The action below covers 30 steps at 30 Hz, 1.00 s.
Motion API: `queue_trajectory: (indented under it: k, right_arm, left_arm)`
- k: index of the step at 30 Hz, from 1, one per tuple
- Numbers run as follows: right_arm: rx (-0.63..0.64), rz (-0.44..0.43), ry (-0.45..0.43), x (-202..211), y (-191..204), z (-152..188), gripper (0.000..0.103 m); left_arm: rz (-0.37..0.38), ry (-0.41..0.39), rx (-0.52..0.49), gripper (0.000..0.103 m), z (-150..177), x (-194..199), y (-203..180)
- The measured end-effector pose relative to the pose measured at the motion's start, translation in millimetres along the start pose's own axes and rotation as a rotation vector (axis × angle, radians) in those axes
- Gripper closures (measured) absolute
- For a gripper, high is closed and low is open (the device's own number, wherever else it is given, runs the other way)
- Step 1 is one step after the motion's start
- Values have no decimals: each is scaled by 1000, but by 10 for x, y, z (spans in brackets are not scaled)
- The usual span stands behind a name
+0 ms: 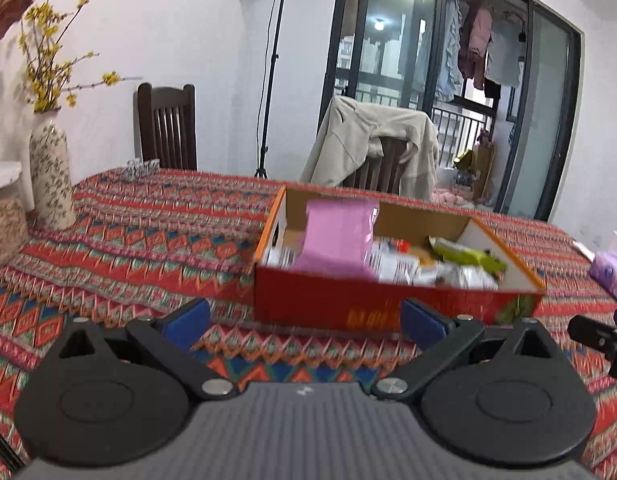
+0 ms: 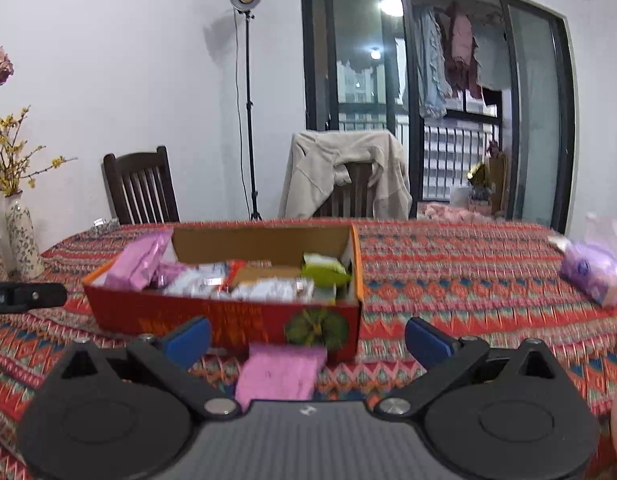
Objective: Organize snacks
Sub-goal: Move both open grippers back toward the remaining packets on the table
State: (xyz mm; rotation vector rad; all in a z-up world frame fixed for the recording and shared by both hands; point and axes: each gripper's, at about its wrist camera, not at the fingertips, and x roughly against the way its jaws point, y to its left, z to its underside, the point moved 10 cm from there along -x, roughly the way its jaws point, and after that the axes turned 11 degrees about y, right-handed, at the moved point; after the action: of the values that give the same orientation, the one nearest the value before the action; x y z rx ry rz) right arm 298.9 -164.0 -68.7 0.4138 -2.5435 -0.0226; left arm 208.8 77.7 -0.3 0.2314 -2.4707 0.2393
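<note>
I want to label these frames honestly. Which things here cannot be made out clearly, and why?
- Snack packets in the red box: motion blur in both views; the print is unreadable.
- Box bottom: covered by the pink packet and other packets.
- Pink packet on the tablecloth: near end hidden by the right hand-held gripper body.
- Purple pack: cut by the left view's right edge.
- Small item by the dark chair: too small.
</note>
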Motion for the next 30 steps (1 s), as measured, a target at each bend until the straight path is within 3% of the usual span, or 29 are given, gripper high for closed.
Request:
queue_trajectory:
  k: [13, 16, 25, 30]
  right_arm:
    - [-9, -40, 171, 8, 133, 646, 0]
    - [6, -22, 185, -6, 195, 692, 0]
    - [28, -16, 242, -164, 341, 818, 0]
    - [28, 33, 288, -288, 319, 921, 2]
  left_arm:
    - [15, 44, -5, 0, 588, -95, 224]
    - [22, 6, -1, 0, 574, -50, 229]
    - [57, 3, -46, 0, 603, -57, 138]
    - [71, 8, -85, 0, 621, -64, 61]
